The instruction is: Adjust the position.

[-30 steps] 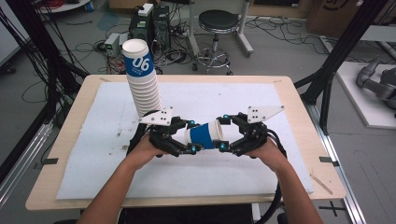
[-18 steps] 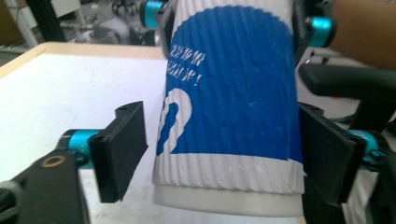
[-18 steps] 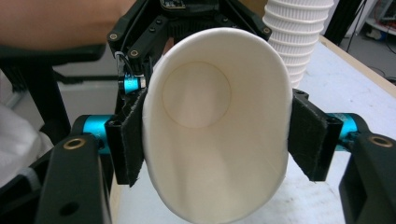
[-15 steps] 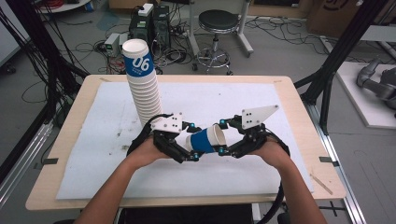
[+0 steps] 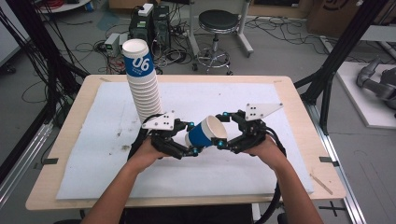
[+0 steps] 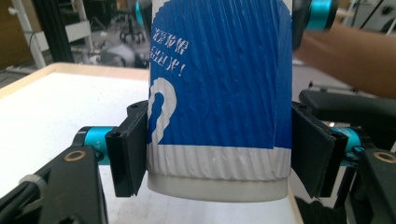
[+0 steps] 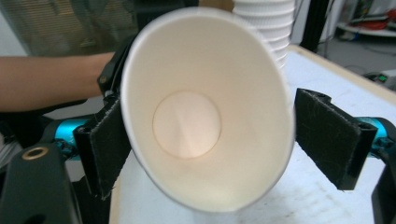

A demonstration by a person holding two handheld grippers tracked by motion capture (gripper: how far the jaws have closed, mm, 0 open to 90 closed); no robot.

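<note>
The blue-and-white ribbed paper cup (image 5: 205, 133) lies tilted above the tabletop (image 5: 261, 182), base clamped in the left gripper (image 5: 187, 140), mouth between the right gripper (image 5: 223, 130)'s just-opened, untouching jaws.

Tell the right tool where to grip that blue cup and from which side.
Grip the blue cup at its rim, coming from its open mouth. The left tool already clamps the ribbed base end, and the mouth faces the right tool, whose pads flank the rim.
</note>
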